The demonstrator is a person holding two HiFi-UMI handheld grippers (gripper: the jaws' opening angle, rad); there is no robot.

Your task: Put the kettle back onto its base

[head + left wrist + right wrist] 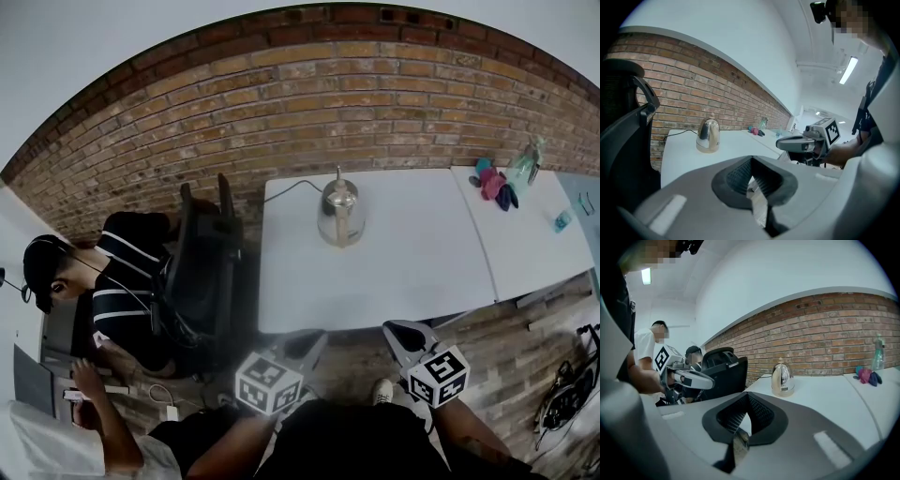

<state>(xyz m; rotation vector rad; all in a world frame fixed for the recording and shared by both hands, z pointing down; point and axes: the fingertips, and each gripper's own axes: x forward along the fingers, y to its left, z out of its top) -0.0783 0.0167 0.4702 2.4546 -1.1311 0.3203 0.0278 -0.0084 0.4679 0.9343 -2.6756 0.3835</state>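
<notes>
Left hand-held gripper (314, 340) and right hand-held gripper (399, 331) are held closed, empty; the upright shiny metal kettle (339, 216) is seen well ahead across the white bench (422, 272), midway between them.

One shiny rounded metal kettle (340, 214). Two white rectangular tables: the middle table (412, 281) and the side table (530, 258). Two grey handheld grippers, the left gripper (312, 345) and the right gripper (403, 336). One black office chair (202, 267). One clear spray bottle (526, 167). One pink-and-dark soft toy (493, 183). Two bystanders — a seated person (127, 281) and a person in white (56, 445).
</notes>
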